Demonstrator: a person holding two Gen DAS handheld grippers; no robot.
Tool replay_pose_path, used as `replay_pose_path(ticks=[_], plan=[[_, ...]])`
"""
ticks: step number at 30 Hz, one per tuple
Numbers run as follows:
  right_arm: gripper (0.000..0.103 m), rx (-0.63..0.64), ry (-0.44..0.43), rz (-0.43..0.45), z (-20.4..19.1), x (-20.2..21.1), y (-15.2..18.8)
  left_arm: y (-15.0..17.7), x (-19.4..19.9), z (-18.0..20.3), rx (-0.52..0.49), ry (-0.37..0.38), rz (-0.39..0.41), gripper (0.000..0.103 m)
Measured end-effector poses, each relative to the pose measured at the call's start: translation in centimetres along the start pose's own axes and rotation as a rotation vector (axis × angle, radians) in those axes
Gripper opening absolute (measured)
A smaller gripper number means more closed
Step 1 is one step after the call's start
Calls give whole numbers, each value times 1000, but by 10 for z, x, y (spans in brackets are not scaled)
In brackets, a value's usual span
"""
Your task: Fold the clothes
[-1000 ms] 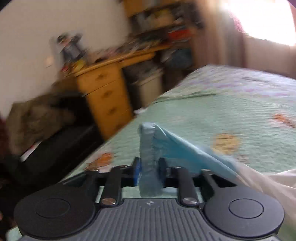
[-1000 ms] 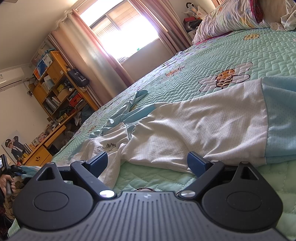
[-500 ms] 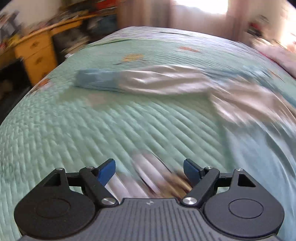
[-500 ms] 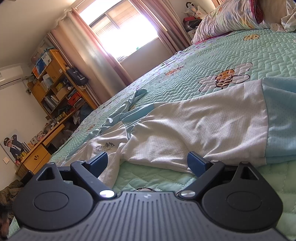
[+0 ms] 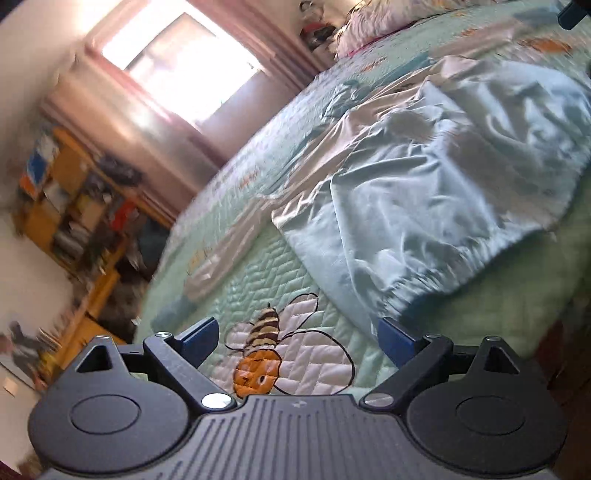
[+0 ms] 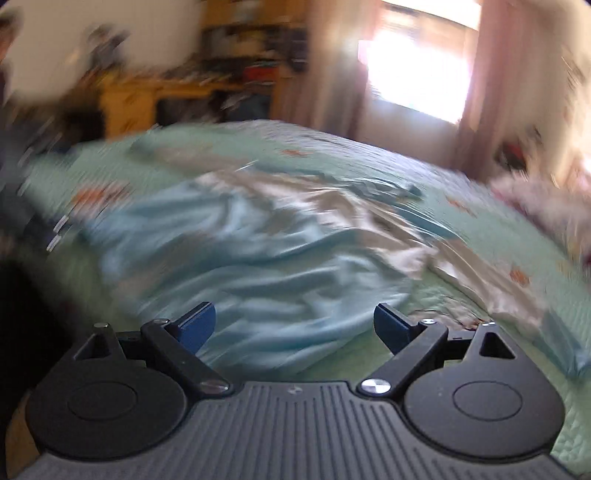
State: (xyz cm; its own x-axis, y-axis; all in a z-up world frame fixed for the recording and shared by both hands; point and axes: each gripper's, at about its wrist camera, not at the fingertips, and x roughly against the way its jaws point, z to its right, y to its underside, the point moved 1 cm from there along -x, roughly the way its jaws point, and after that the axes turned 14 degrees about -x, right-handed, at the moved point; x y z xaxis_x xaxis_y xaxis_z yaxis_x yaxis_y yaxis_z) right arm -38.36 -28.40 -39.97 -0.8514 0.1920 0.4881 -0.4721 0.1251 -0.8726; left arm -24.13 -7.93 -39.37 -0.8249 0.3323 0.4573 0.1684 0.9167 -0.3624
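A light blue and white garment [image 5: 436, 177] lies crumpled on the green quilted bedspread [image 5: 258, 266]. In the left wrist view its blue hem is just ahead and to the right of my left gripper [image 5: 297, 338], which is open and empty over an embroidered bee [image 5: 266, 354]. The right wrist view is blurred by motion. There the same garment [image 6: 258, 266] spreads across the bed directly ahead of my right gripper [image 6: 295, 326], open and empty just above the blue cloth.
A wooden desk and bookshelves [image 5: 70, 206] stand past the bed's left edge, under pink curtains and a bright window [image 5: 184, 62]. Pillows [image 5: 373, 22] lie at the bed's far end. The bedspread edge drops off at lower right [image 5: 554, 288].
My left gripper let go of the blue cloth it held, opened, and swung low to the bedspread near the hem. My right gripper swung quickly round to face the garment from another side.
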Motion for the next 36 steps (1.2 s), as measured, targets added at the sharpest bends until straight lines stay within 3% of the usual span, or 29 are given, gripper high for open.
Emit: replay_pose_path(ticks=[7,11,17,19,21,30,36], plan=[[93,264,126,-47,-46,-13,23,1,21,10,-6,-35,35,100],[93,242,215,-59,-37,-26,21,-1,18,19,-40,-30,18,101],[93,204,360,30,-18,-20,16,-4,16,32,-100,-28,20,101],[93,212,354,35,-18,-19,16,-7,14,33,-101,-26,23,101],[93,262,293,38,-28,-16,20,-10,8,33,-105,-29,18,101],[93,493,270,57,-63,-37,35,-31,-3,28,-105,-44,42,101],[93,439,390,129,-43,-29,24,-34,-3,28,-81,-41,63,102]])
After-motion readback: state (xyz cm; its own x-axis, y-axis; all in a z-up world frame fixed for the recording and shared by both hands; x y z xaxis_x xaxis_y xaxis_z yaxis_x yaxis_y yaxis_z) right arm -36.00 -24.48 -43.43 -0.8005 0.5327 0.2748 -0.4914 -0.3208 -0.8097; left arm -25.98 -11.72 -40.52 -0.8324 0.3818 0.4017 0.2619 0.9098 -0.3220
